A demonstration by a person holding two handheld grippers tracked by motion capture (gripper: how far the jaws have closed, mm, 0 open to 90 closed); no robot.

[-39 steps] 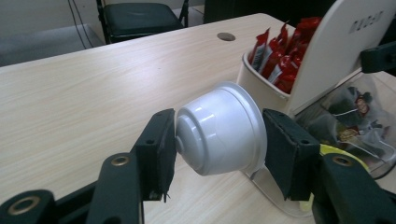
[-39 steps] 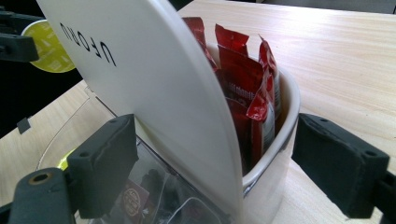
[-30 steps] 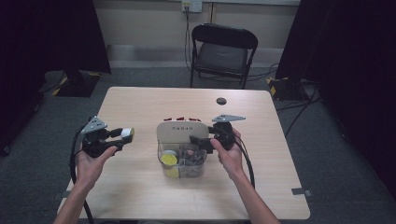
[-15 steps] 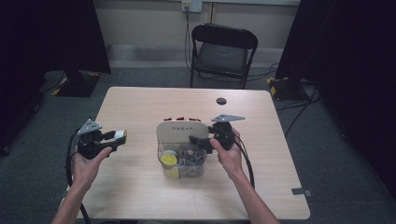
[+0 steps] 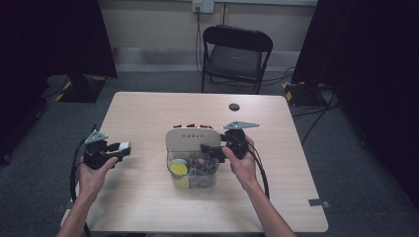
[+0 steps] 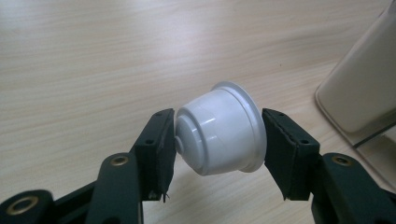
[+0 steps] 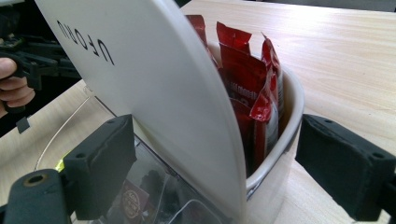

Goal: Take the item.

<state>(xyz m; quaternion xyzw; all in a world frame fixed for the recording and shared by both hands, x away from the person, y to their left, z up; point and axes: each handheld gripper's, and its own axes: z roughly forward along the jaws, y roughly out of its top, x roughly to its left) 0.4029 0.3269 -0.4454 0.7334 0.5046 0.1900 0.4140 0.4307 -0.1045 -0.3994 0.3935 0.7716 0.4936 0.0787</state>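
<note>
Pale wood table [image 5: 148, 113], folding chair [image 5: 236, 57] behind, left gripper [image 6: 217, 140] fingers clamping white capsule [image 6: 219, 135], right gripper [image 7: 219, 172] fingers spread.

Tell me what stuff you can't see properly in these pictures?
- Organizer front bin: in the high view its contents, besides something yellow, are too small to identify.
- Red packets: in the right gripper view the cream panel hides their lower parts.
- White cup: in the left gripper view its open side faces away, so contents are unknown.
- Dark disc: too small in the high view.

White capsule [image 6: 219, 135], red packets [image 7: 250, 79], cream organiser [image 5: 192, 137], pale wood table [image 5: 148, 113], black chair [image 5: 236, 54]
</note>
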